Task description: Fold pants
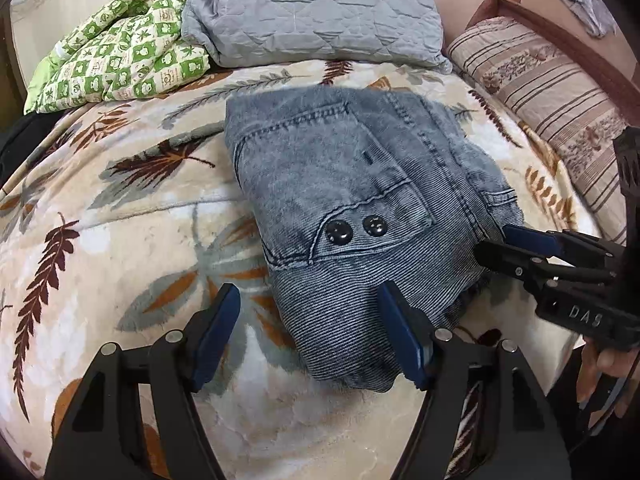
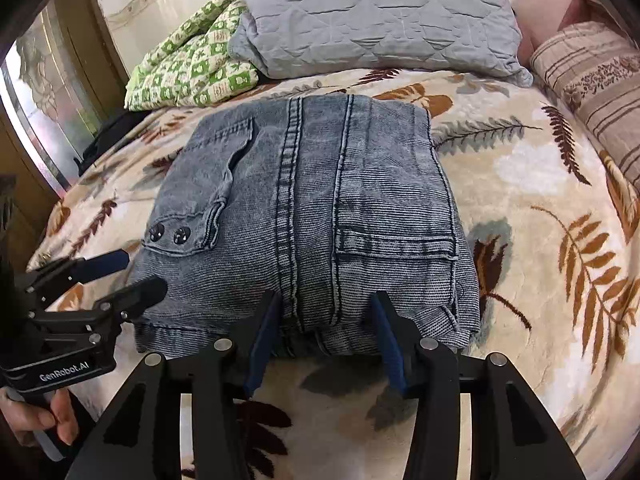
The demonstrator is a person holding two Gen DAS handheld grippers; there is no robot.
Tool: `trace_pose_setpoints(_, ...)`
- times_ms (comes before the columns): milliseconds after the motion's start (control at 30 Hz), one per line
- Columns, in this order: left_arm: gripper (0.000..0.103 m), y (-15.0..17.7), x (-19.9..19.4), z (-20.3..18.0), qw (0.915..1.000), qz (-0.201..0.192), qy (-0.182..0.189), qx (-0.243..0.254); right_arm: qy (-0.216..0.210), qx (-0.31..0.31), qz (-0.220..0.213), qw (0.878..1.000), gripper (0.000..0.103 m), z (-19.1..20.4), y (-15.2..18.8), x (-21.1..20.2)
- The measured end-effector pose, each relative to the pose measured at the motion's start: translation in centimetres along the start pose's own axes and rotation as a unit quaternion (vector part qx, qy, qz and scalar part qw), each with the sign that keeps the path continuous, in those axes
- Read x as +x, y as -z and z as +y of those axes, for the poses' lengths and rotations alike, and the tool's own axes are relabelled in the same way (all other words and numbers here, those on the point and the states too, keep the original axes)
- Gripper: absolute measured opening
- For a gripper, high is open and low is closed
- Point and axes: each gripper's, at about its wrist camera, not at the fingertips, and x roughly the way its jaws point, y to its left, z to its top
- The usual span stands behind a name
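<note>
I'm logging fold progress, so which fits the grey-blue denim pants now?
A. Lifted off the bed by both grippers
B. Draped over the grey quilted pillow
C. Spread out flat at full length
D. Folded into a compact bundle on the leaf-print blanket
D: the grey-blue denim pants lie as a thick, squared bundle on the leaf-print blanket, with the left gripper and right gripper both open at its near edge.

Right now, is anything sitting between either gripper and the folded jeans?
Nothing visible is in the way. The folded jeans lie alone on the leaf-print blanket. The right gripper has its open jaws at the near edge of the jeans, and the left gripper is open at their corner. The pillows sit well behind.
</note>
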Motion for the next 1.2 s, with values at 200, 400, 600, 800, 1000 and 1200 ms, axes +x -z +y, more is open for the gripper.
trace_pose_setpoints(200, 0.077, -2.1, -1.1, 2.6, 0.9984, -0.003, 0.021, -0.052, -0.012, 0.004, -0.024, 1.0, 0.051, -1.0, -2.1, -2.3)
trace_pose_setpoints(400, 0.077, -3.3, 0.1, 4.1, 0.9953, 0.015, 0.036, -0.089, -0.01, 0.035, -0.027, 0.999, 0.055, -4.1, -4.2, -2.4)
trace_pose_setpoints(600, 0.077, -3.7, 1.4, 4.4, 0.9939, 0.027, 0.038, -0.1, -0.01, 0.046, -0.021, 0.999, 0.058, -5.6, -4.7, -1.6)
trace_pose_setpoints(800, 0.078, -4.0, 2.2, 5.0, 0.9895, 0.035, 0.057, -0.128, -0.022, 0.052, -0.009, 0.998, 0.062, -6.0, -4.8, -0.3)
trace_pose_setpoints(1000, 0.078, -4.3, 3.3, 5.2, 0.9848, 0.047, 0.073, -0.151, -0.034, 0.069, 0.003, 0.997, 0.063, -6.8, -4.8, 1.0)
trace_pose_setpoints(1200, 0.079, -4.6, 4.2, 4.6, 0.9843, 0.056, 0.08, -0.147, -0.043, 0.089, 0.015, 0.995, 0.068, -8.0, -4.9, 2.2)
